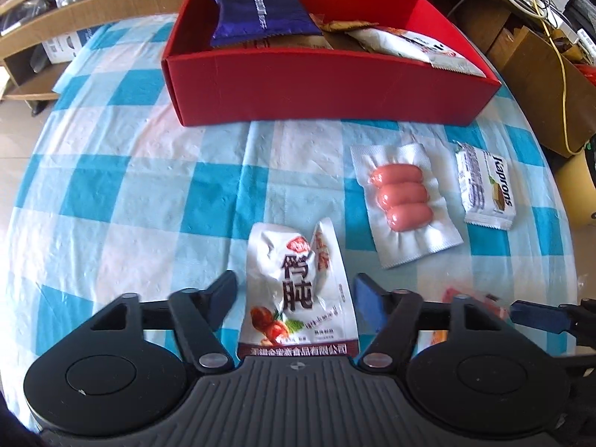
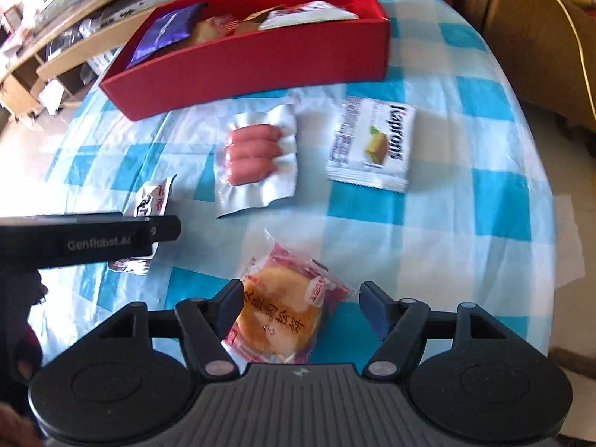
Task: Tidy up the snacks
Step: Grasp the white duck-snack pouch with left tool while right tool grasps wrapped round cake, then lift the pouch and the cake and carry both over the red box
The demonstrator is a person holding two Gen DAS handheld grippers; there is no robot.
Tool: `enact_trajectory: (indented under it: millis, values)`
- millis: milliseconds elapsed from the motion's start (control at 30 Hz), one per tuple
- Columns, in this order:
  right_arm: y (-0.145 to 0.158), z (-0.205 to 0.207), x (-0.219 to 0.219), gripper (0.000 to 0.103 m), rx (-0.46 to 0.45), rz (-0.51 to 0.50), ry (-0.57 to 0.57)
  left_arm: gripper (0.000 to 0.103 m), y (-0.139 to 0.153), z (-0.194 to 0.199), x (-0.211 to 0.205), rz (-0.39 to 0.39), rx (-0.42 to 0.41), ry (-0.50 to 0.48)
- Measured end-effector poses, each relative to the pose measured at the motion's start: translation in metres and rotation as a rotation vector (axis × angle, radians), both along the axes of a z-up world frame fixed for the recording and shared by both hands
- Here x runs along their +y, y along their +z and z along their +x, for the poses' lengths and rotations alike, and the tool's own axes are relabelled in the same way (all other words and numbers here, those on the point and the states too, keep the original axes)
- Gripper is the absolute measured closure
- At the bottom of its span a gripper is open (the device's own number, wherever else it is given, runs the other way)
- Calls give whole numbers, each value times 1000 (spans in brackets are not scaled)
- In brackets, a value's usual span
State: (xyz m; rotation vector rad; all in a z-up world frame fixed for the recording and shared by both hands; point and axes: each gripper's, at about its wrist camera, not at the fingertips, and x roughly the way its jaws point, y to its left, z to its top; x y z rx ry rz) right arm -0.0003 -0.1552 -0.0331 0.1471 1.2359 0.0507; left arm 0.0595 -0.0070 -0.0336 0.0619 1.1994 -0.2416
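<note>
Snacks lie loose on the checked desk point(image 1: 130, 171). In the left wrist view, the left claw point(image 1: 296, 300) stands open astride a white pouch point(image 1: 298, 290), with the sausage pack point(image 1: 402, 201) ahead to its right and the red box point(image 1: 327, 85) further ahead. In the right wrist view, the right claw point(image 2: 300, 307) is open around a round cake packet point(image 2: 283, 316); the wafer packet point(image 2: 372, 141) lies ahead. Both seem poised to grasp; next, each should close, then lift towards the box.
</note>
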Motion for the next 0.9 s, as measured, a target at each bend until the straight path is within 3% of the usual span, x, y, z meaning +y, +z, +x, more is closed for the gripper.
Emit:
enact_trajectory:
  millis: [100, 167, 300, 400, 533, 600, 667, 800, 867, 900]
  values:
    - [-4, 0, 4, 5, -7, -27, 35, 17, -4, 1, -2, 38, -7, -6]
    - [-1, -4, 4, 11, -20, -42, 62, 19, -8, 0, -1, 43, -2, -12]
    - [2, -10, 3, 19, -33, -36, 98, 38, -4, -5, -6, 44, -10, -40]
    - [6, -11, 2, 22, -54, -41, 110, 38, -1, -8, -10, 27, -7, -56]
    - [14, -11, -2, 38, -86, -37, 107, 38, 1, -12, -13, 31, -29, -83]
    - [12, -9, -4, 38, -72, -28, 102, 34, 0, -11, -15, 43, -27, -103]
    - [12, -9, -3, 36, -73, -45, 106, 22, -4, -10, -14, 49, -17, -91]
    - [13, -10, -2, 30, -74, -23, 112, 13, -7, -6, -9, 71, -22, -70]
    - [10, -8, 3, 13, -56, -35, 139, 9, -12, -2, -7, 63, 2, -63]
    - [6, -7, 6, 10, -45, -41, 150, 6, -13, -2, -9, 66, -5, -68]
